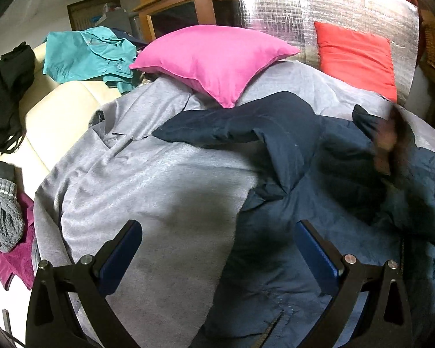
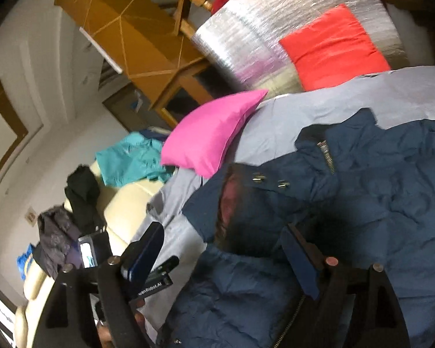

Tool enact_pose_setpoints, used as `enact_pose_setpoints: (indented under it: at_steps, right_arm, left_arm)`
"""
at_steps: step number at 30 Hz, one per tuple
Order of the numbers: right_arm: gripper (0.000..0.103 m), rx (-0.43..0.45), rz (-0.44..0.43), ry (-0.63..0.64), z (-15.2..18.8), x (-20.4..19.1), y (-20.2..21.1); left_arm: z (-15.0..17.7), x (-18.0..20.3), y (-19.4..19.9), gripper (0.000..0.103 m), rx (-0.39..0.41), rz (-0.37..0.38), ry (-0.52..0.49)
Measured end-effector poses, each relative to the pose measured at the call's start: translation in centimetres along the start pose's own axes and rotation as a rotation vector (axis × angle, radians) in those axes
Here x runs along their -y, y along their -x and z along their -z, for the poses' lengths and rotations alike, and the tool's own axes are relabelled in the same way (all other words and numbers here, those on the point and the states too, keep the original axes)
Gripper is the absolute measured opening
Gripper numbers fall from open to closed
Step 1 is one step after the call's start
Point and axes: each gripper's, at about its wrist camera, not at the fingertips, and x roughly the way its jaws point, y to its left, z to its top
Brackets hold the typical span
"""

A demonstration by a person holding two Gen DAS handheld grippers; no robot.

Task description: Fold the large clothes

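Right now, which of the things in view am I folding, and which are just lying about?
For the job:
navy puffer jacket, spread on the grey cover

Just lying about:
pink cushion
red cushion
teal shirt
black garment
grey knit item

Surface: bed (image 1: 165,179) under a grey cover, creased near the left edge.
Jacket: dark blue padded jacket (image 1: 319,191) spread over the right half, one sleeve reaching left across the grey cover.
Pink cushion: pink cushion (image 1: 214,58) at the far side, its corner just beside the sleeve.
Red cushion: red cushion (image 1: 356,61) at the far right, leaning against a silver foil sheet (image 1: 304,8).
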Motion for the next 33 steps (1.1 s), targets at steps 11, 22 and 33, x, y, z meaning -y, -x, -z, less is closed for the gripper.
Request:
enact_pose_setpoints:
  at_steps: [11,22,33]
  right_arm:
    - [0.085,0.163,0.458,-0.261,-1.6,10.2,8.7]
    - [0.083,0.049,0.625,-0.414,-2.7,19.9,7.3]
    - [0.03,0.026,0.634,-0.336,-3.0,19.0,5.6]
  left_arm:
    - [-1.8,5.1,-1.1,0.103,-0.023,0.127,-0.047]
    - [-3.3,8.8,-6.3,0.103,-0.115,0.117,-0.08]
    - [-2.3,10.1,-9.6,0.103,-0.248,0.117,-0.1]
